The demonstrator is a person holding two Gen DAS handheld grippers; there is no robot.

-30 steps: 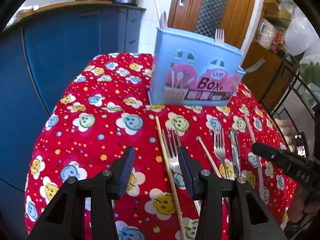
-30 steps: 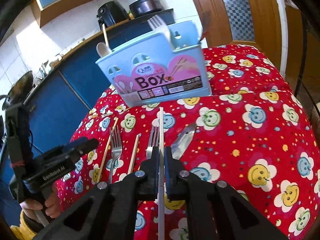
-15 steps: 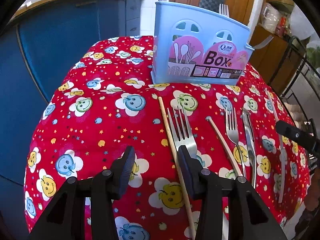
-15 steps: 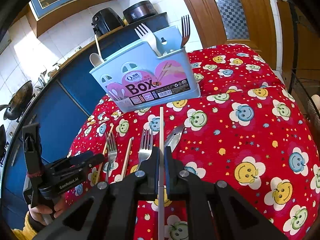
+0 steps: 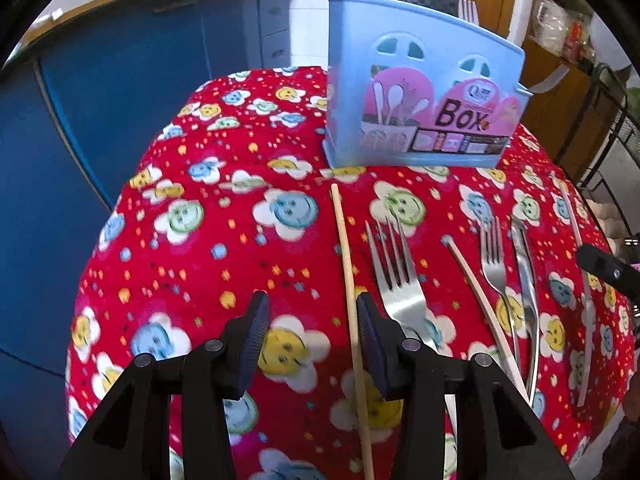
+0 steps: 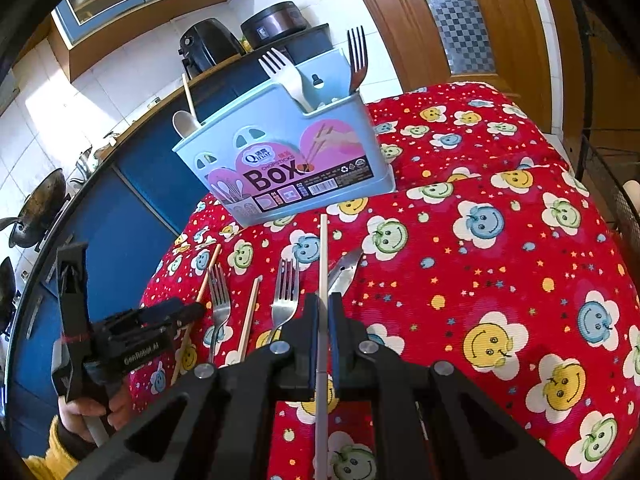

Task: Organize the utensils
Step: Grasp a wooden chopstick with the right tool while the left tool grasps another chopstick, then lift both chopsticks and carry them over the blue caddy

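Since a second ago the left gripper (image 5: 310, 320) has slid right, so the wooden chopstick (image 5: 347, 264) now lies between its wide-open jaws, just inside the right one, gripping nothing. The near fork (image 5: 394, 276) lies just right; closing off-centre could nudge it.

The right gripper (image 6: 323, 320) has lifted nearer the utensil box (image 6: 288, 168), clamped on a white chopstick (image 6: 323, 256), which may pivot when tipped.

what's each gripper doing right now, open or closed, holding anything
Left gripper: open, holding nothing; a wooden chopstick lies between its fingers on the table.
Right gripper: closed on a pale chopstick.
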